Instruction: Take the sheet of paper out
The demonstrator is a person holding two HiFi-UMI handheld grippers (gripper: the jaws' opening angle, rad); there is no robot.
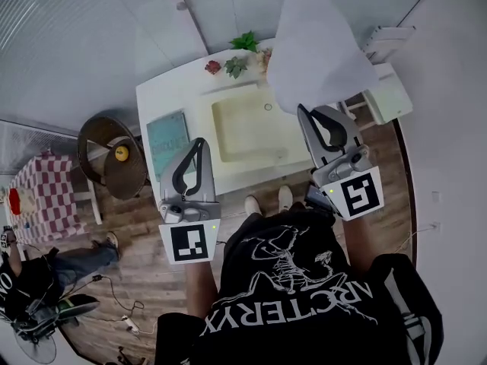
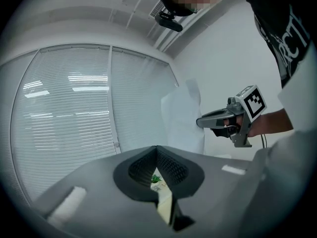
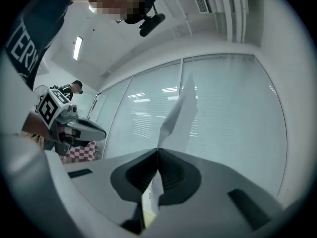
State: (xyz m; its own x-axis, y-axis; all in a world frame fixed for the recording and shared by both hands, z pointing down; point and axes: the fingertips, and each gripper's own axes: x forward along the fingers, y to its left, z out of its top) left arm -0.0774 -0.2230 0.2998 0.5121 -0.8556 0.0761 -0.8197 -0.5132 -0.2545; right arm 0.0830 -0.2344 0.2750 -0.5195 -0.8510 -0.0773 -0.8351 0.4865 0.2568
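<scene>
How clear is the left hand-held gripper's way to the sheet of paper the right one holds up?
Probably yes: only open air lies between the left hand-held gripper and the sheet of paper clamped in the right hand-held gripper. The left jaws are shut and must open first.

White sheet of paper [image 1: 316, 48], held aloft, lower edge pinched in right gripper [image 1: 303, 110], apparently creased.
</scene>
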